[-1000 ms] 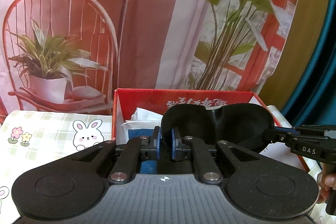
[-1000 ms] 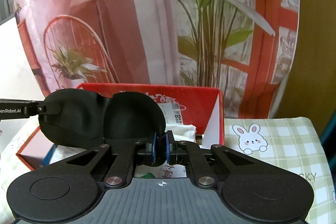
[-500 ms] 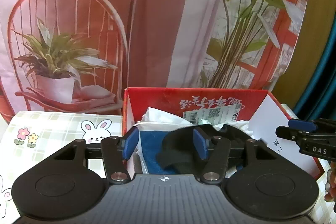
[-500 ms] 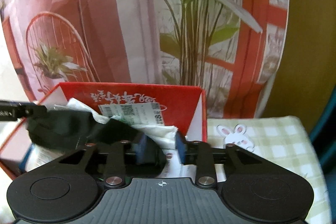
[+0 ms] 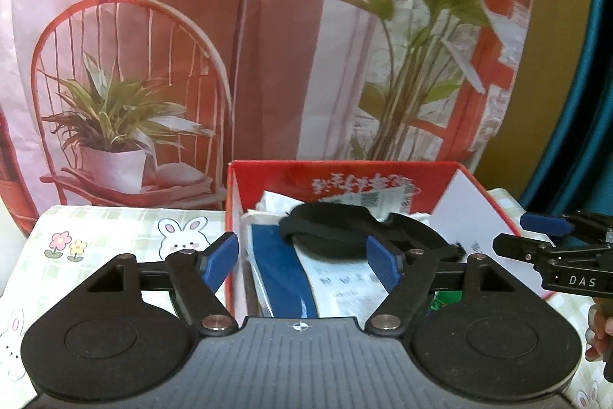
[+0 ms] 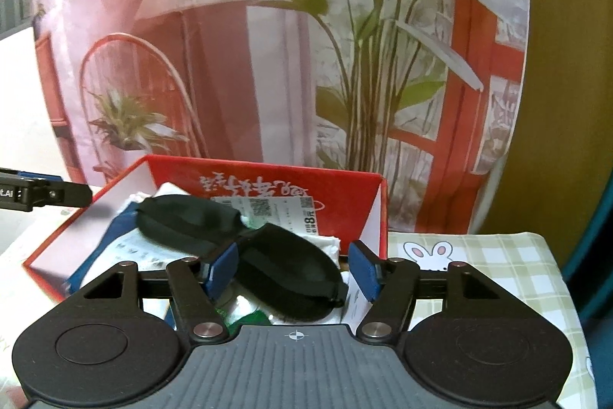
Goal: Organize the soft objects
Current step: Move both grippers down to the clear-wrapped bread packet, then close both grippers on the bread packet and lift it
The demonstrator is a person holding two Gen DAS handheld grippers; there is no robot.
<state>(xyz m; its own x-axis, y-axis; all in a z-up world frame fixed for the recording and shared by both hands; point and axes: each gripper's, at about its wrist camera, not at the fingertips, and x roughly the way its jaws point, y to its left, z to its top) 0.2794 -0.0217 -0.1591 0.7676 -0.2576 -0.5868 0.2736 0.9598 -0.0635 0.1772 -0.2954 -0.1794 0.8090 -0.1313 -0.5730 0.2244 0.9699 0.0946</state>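
A black sleep mask (image 5: 337,230) (image 6: 245,248) lies inside the red cardboard box (image 5: 345,175) (image 6: 345,194), on top of white and blue packets. My left gripper (image 5: 302,261) hovers over the box's near left corner, its jaws opening and its blue pads clear of the mask. My right gripper (image 6: 293,269) is above the box's near right side, jaws opening too; the mask lies below and between the pads, free of them. The right gripper (image 5: 551,244) also shows at the right edge of the left wrist view, and the left gripper's tip (image 6: 57,194) at the left edge of the right wrist view.
The box stands on a checked tablecloth with rabbit prints (image 5: 115,240) (image 6: 479,255). A printed backdrop of a chair, lamp and plants (image 5: 268,45) hangs close behind the box. A person's fingers (image 5: 599,340) show at the lower right of the left wrist view.
Both grippers were shut on the mask's two ends, holding it spread above the box. Both opened, the mask dropped into the box, and both hands drew back a little.
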